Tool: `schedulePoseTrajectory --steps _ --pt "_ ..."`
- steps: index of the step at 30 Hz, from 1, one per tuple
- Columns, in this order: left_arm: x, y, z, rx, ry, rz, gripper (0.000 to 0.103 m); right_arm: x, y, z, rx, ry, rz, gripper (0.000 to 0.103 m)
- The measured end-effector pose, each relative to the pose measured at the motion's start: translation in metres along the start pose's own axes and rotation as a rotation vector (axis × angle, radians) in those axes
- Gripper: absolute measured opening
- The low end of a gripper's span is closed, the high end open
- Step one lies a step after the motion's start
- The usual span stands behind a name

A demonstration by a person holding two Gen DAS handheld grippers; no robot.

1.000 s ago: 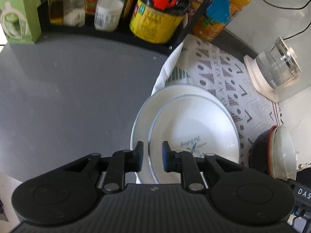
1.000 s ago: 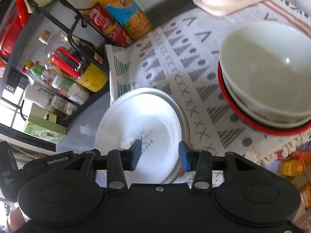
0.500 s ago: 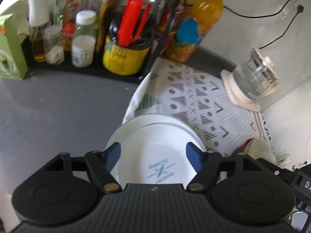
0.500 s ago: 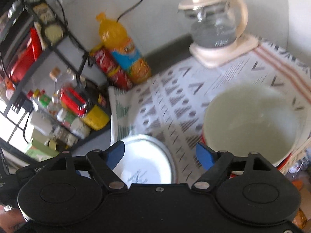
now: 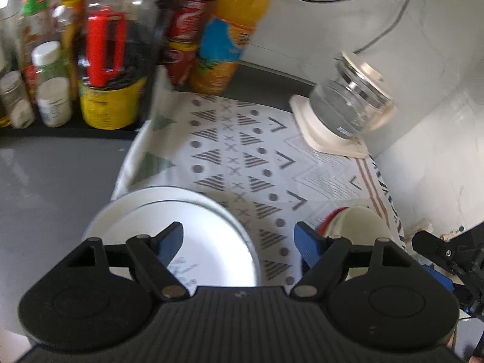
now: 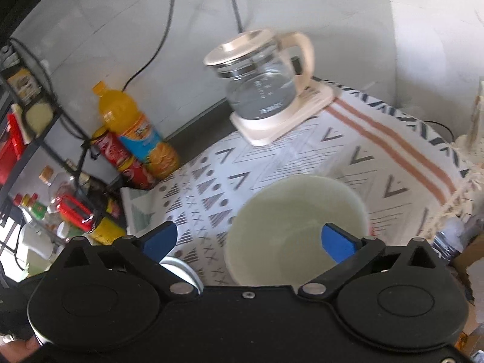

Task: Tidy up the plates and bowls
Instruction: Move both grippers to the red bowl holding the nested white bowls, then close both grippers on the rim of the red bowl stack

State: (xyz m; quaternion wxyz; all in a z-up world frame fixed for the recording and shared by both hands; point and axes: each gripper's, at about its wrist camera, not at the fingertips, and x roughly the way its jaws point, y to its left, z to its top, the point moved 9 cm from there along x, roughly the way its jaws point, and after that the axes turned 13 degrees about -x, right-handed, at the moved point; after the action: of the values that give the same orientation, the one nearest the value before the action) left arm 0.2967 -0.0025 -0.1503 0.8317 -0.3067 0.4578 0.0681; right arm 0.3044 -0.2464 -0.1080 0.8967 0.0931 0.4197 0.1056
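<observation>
Two white plates (image 5: 208,242) lie stacked at the left edge of the patterned cloth (image 5: 242,157), the upper one with a small print. My left gripper (image 5: 239,239) hangs above them, its jaws opening with nothing between them. To the right stand stacked bowls (image 5: 360,220), a pale one inside a red-rimmed one. In the right wrist view the pale bowl (image 6: 296,227) sits under my right gripper (image 6: 248,242), whose jaws are opening wide and hold nothing. A sliver of the plates (image 6: 181,269) shows at its left finger.
A glass kettle (image 5: 348,103) on a cream base stands at the cloth's back right, cords running up the wall. An orange juice bottle (image 5: 230,36), red cans (image 5: 184,30) and a rack of jars and bottles (image 5: 99,60) line the back left. Grey counter (image 5: 54,175) lies left of the cloth.
Both grippers opened from nearly shut at the plate rim and let the plates go. Both drew back and up, so the plates and bowls look smaller and lower in view.
</observation>
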Motion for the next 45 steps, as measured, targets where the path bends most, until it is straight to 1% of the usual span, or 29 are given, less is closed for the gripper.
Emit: schedulePoseTrajectory --steps 9,16,20,23,26,29,31,34,35,37,38,40,42,43,44,45 --pt "0.020 -0.049 -0.012 0.062 0.042 -0.038 0.079 -0.001 -0.034 -0.004 0.029 0.013 -0.043 0.103" --pt "0.037 -0.074 -0.025 0.101 0.089 -0.053 0.079 0.008 -0.060 -0.017 0.062 0.065 -0.065 0.103" --pt "0.048 -0.080 -0.032 0.107 0.118 -0.045 0.079 0.015 -0.069 -0.024 0.082 0.091 -0.068 0.103" --pt "0.057 -0.084 -0.039 0.127 0.167 -0.057 0.079 0.023 -0.075 -0.030 0.095 0.117 -0.065 0.103" --pt "0.069 -0.084 -0.046 0.134 0.193 -0.041 0.079 0.033 -0.084 -0.036 0.114 0.145 -0.059 0.102" --pt "0.079 -0.083 -0.052 0.132 0.211 -0.029 0.079 0.045 -0.092 -0.042 0.135 0.176 -0.046 0.099" --pt "0.086 -0.083 -0.054 0.134 0.221 -0.022 0.079 0.051 -0.095 -0.045 0.145 0.194 -0.031 0.095" --pt "0.098 -0.078 -0.056 0.108 0.238 -0.008 0.078 0.060 -0.097 -0.048 0.148 0.208 -0.016 0.094" --pt "0.102 -0.076 -0.056 0.097 0.249 -0.004 0.076 0.063 -0.097 -0.049 0.145 0.213 -0.009 0.094" --pt "0.110 -0.074 -0.057 0.088 0.264 -0.002 0.076 0.070 -0.098 -0.050 0.141 0.233 0.005 0.078" --pt "0.113 -0.072 -0.056 0.087 0.268 0.000 0.074 0.074 -0.098 -0.051 0.141 0.246 0.014 0.075" --pt "0.119 -0.071 -0.056 0.082 0.271 0.011 0.069 0.080 -0.100 -0.053 0.142 0.266 0.025 0.066" --pt "0.124 -0.071 -0.056 0.072 0.282 0.011 0.061 0.086 -0.101 -0.056 0.146 0.297 0.033 0.059" --pt "0.128 -0.072 -0.057 0.069 0.291 0.010 0.059 0.089 -0.102 -0.057 0.155 0.313 0.035 0.055" --pt "0.131 -0.073 -0.058 0.067 0.300 0.008 0.054 0.092 -0.102 -0.058 0.158 0.322 0.038 0.053" --pt "0.134 -0.074 -0.060 0.065 0.311 0.004 0.050 0.094 -0.102 -0.059 0.152 0.328 0.042 0.049"
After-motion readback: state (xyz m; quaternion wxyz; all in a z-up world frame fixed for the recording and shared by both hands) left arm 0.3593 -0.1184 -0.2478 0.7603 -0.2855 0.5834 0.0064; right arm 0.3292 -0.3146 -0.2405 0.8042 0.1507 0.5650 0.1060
